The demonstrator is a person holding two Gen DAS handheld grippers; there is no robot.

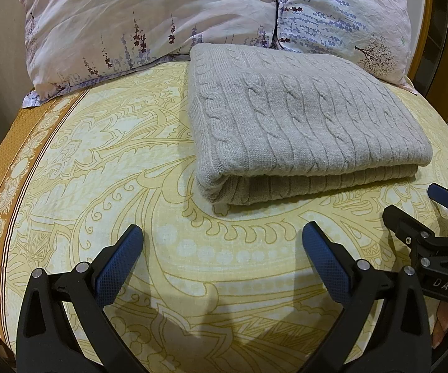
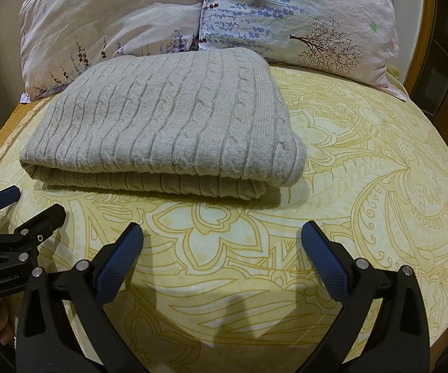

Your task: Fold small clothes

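A grey cable-knit sweater [image 1: 298,124] lies folded into a thick rectangle on the yellow patterned bed sheet [image 1: 124,161], its folded edge toward me. In the right wrist view the same sweater [image 2: 168,124] sits ahead and to the left. My left gripper [image 1: 222,239] hovers open over the sheet, short of the sweater's near left corner, with nothing between its blue pads. My right gripper [image 2: 222,239] is open too, empty, below the sweater's near right corner. Each gripper appears at the edge of the other's view: the right gripper [image 1: 416,214] and the left gripper [image 2: 28,205].
Two floral pillows [image 1: 149,21] lean at the head of the bed just behind the sweater. A brown border runs down the sheet's left side [image 1: 12,168]. A wooden bed frame [image 2: 426,31] stands at the right. Part of a hand [image 2: 0,320] shows at the lower left.
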